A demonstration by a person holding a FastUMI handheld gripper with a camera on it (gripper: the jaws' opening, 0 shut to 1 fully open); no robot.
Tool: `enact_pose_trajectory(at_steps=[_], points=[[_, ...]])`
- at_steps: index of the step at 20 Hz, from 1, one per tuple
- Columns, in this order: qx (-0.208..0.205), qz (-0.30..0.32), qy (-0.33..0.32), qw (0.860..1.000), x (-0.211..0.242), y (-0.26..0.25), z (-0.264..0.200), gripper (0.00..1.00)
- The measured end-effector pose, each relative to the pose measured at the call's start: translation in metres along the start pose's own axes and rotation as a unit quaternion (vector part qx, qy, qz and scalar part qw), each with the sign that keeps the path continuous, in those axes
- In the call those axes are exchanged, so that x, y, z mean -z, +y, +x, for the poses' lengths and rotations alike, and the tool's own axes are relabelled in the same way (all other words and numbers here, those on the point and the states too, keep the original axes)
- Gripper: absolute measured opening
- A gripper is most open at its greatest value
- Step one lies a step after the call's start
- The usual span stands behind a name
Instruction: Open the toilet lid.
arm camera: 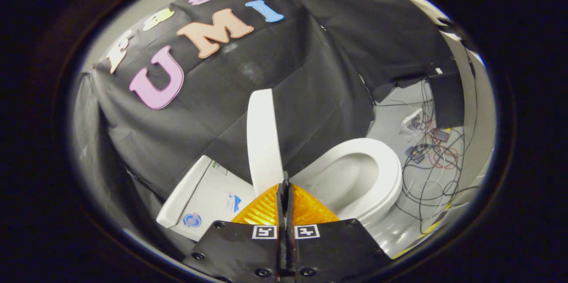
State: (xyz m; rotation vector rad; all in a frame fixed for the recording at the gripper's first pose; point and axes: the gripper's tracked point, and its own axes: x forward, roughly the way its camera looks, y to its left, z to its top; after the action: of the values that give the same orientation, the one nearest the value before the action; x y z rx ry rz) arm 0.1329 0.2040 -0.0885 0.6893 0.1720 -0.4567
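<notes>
The white toilet lid stands raised on edge, nearly upright, just beyond my fingertips. To its right the white seat lies flat around the open bowl. The white tank with stickers on it sits to the left of the lid. My gripper is shut, its two fingers pressed together with nothing between them. The tips point at the lid's lower end, and I cannot tell whether they touch it.
Black cloth hangs as a wall behind the toilet. On the pale floor to the right of the bowl lie tangled cables and small electronic boxes. A dark box stands farther back on that side.
</notes>
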Motion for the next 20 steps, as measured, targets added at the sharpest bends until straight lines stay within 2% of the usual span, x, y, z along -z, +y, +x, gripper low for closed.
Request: enact_pose_trajectory(at_steps=[9, 20], points=[[-0.012, -0.076, -0.003, 0.997, 0.001, 0.032, -0.005, 0.00], [-0.033, -0.127, -0.006, 0.991, 0.007, 0.069, -0.006, 0.00]])
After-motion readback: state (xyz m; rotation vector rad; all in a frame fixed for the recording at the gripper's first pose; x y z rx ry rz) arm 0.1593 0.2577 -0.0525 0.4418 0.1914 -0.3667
